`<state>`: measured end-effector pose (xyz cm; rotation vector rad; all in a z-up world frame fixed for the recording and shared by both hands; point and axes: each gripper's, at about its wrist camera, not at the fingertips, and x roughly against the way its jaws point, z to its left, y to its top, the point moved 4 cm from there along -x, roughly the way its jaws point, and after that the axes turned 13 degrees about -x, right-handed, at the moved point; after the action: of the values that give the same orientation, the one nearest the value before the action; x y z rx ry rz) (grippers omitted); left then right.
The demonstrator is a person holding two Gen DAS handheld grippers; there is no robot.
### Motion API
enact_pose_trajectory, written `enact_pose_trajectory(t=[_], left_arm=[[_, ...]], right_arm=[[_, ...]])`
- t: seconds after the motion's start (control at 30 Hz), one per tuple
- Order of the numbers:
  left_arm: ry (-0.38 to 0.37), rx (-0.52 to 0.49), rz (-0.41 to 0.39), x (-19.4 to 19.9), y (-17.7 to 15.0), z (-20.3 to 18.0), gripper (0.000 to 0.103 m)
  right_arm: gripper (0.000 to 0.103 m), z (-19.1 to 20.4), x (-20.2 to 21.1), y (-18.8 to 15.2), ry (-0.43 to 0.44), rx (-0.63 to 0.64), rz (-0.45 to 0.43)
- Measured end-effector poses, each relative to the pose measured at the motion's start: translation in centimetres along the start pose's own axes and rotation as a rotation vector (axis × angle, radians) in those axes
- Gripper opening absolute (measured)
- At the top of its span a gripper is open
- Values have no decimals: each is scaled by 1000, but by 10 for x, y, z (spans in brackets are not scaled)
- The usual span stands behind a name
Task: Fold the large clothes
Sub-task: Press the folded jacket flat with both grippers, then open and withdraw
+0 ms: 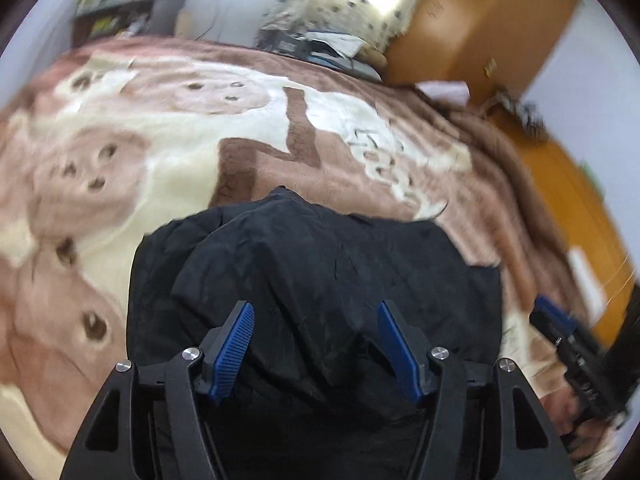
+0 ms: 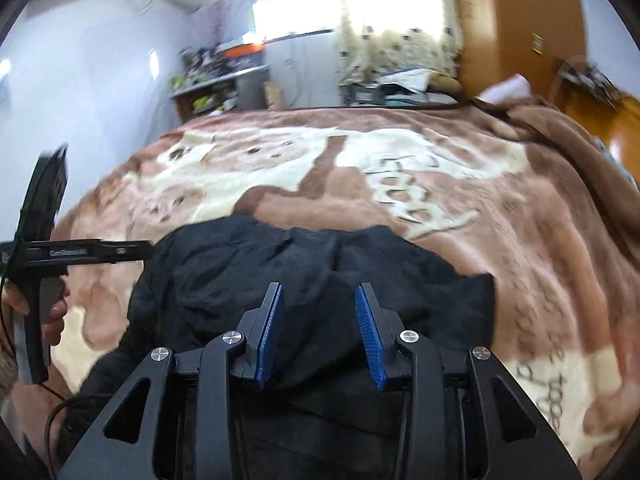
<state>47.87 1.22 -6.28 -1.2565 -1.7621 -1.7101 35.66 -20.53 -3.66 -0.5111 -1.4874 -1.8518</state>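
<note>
A large black garment (image 1: pixel 316 280) lies bunched and partly folded on the bed, at the near edge; it also shows in the right wrist view (image 2: pixel 312 276). My left gripper (image 1: pixel 316 316) is open and empty, hovering just above the garment's near part. My right gripper (image 2: pixel 318 304) is open and empty, above the garment's near middle. The right gripper also shows at the right edge of the left wrist view (image 1: pixel 560 328), beside the garment. The left gripper's body shows at the left of the right wrist view (image 2: pixel 40 256), held in a hand.
A brown and cream plush blanket (image 1: pixel 240 128) covers the bed (image 2: pixel 400 168). An orange wooden wardrobe (image 1: pixel 480 20) stands at the far right. A cluttered shelf (image 2: pixel 212 84) and papers (image 2: pixel 400 80) lie beyond the bed's far edge. A window with curtains (image 2: pixel 380 20) is behind.
</note>
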Motion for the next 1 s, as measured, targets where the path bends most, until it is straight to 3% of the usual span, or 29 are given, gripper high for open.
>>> enact_pose_trajectory(t=[0.17, 0.27, 0.4, 0.63, 0.77, 1.0], left_arm=[[58, -90, 45, -30, -10, -2, 64], [99, -134, 82, -49, -24, 4, 64], [93, -161, 116, -70, -40, 11, 67], [105, -204, 132, -92, -55, 10, 68], [75, -157, 134, -100, -58, 15, 68], [97, -147, 132, -100, -60, 14, 68]], right_arm=[[38, 20, -45, -20, -39, 113, 48], [38, 13, -71, -37, -67, 130, 106], [38, -6, -99, -66, -91, 153, 175], [38, -14, -118, -88, -110, 188, 192], [37, -21, -130, -93, -111, 151, 222], [37, -17, -128, -94, -143, 154, 224]])
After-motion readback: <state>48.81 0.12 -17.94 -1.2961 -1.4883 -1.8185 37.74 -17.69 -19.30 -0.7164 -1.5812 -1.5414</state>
